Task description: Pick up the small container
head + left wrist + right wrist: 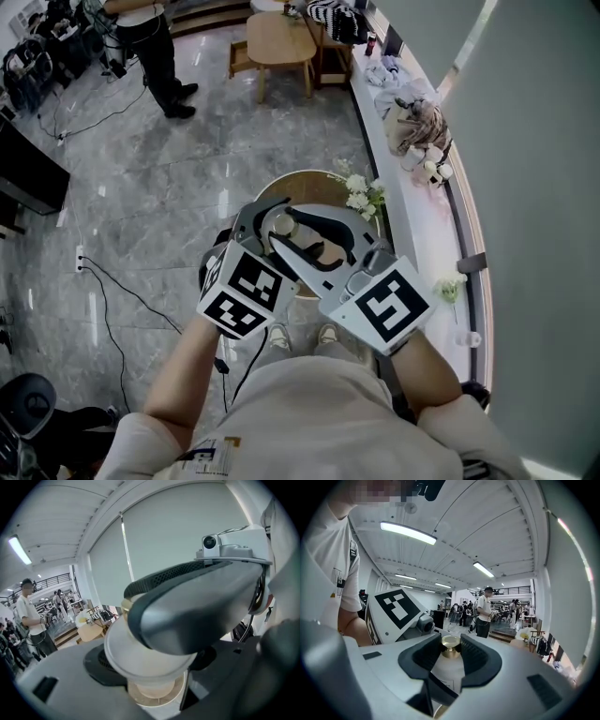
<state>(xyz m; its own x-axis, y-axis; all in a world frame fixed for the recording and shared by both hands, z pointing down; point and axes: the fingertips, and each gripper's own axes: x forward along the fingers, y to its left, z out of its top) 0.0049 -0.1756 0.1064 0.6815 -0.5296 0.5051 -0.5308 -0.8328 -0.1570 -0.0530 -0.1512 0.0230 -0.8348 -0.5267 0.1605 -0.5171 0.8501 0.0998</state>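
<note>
The small container (449, 670) is white with a gold cap and sits between the dark pads of my right gripper (451, 649), which is shut on it. In the head view both grippers meet above a round wooden table (314, 176). There the container (284, 225) shows as a pale round shape, with the right gripper (298, 236) reaching in from the right. My left gripper (264, 219) comes in from the left. In the left gripper view the container (140, 665) lies between that gripper's grey jaws, half hidden by the right gripper's dark jaw. Whether the left pads press on it is hidden.
White flowers (362, 194) stand at the round table's far right edge. A long white ledge (424, 234) with bags and cups runs along the right wall. A person (155, 47) stands far left on the marble floor. A wooden table (281, 42) with chairs stands beyond.
</note>
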